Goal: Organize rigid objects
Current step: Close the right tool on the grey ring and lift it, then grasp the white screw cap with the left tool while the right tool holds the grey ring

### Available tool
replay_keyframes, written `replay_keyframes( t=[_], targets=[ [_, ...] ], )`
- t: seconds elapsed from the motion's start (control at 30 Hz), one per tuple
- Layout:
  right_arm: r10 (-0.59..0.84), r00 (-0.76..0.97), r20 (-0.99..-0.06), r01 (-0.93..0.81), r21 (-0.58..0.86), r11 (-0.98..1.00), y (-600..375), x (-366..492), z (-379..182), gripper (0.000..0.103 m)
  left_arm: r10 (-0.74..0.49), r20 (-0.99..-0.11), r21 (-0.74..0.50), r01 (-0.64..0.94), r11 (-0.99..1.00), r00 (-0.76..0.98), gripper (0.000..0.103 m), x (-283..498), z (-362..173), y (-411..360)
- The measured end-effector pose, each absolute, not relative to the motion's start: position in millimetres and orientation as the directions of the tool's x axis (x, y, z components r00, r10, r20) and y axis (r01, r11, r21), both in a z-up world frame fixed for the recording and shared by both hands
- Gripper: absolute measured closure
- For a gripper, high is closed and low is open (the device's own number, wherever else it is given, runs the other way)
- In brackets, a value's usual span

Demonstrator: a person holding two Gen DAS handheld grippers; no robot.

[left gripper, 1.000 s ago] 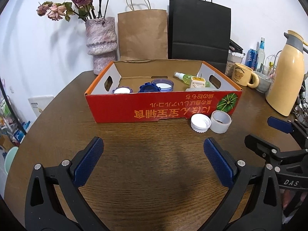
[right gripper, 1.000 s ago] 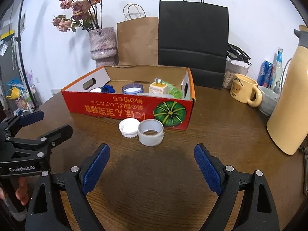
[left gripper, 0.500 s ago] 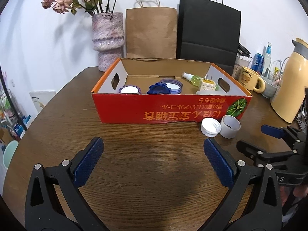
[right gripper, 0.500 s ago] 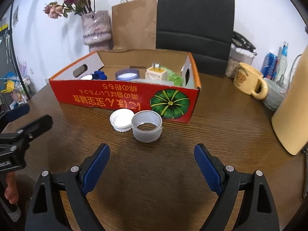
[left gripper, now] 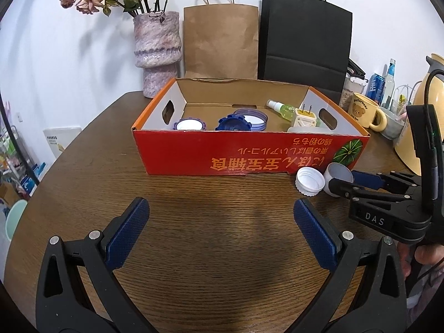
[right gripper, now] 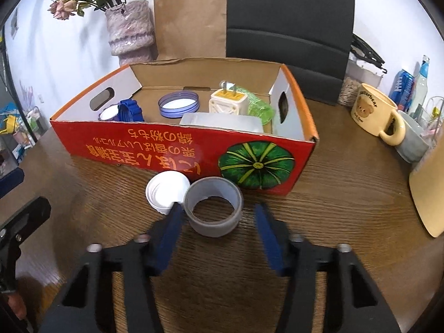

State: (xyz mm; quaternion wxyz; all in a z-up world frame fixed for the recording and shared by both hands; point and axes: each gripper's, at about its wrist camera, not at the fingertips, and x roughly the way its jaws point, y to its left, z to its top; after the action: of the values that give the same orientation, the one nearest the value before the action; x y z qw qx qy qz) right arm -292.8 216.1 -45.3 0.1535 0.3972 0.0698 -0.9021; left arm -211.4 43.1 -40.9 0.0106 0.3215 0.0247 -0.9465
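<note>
The right gripper (right gripper: pixel 217 216) has moved forward, its jaws now open around the grey plastic ring (right gripper: pixel 213 206) on the wooden table (right gripper: pixel 333 208) before the red cardboard box (right gripper: pixel 177 149), so a grasp seems near, while the left gripper (left gripper: pixel 219 227) hangs open, empty.

1. A dark wooden table (left gripper: pixel 211 249) carries everything.
2. A red cardboard box (left gripper: pixel 249 155) sits mid-table.
3. Just before it lie a white cap (right gripper: pixel 166 191) and a grey ring (right gripper: pixel 213 208), touching.
4. A bear mug (right gripper: pixel 374 113) stands right.
</note>
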Motion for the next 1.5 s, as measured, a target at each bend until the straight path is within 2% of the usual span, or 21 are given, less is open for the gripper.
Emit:
replay_keyframes(
  t=[0.3,0.7,1.1,1.5],
  targets=[
    [-0.212,-0.681,-0.701,0.336,-0.043,-0.941,216,-281,-38,0.057,-0.003,-0.615,-0.039,0.035,-0.999,-0.789,0.0,-213,-43,44],
    [-0.239,-0.715,-0.657,0.327,-0.013,-0.945,237,-273,-24,0.057,-0.004,-0.64,-0.029,0.029,-0.999,-0.768,0.0,-228,-46,57],
    [-0.239,-0.746,-0.622,0.299,0.009,-0.954,278,-269,-16,0.057,0.005,-0.692,-0.021,0.013,-1.0,-0.722,0.0,-259,-56,106],
    [-0.229,-0.745,-0.626,0.281,0.016,-0.96,313,-275,-16,0.057,-0.057,-0.738,0.023,0.059,-0.998,-0.672,0.0,-289,-67,142]
  ],
)
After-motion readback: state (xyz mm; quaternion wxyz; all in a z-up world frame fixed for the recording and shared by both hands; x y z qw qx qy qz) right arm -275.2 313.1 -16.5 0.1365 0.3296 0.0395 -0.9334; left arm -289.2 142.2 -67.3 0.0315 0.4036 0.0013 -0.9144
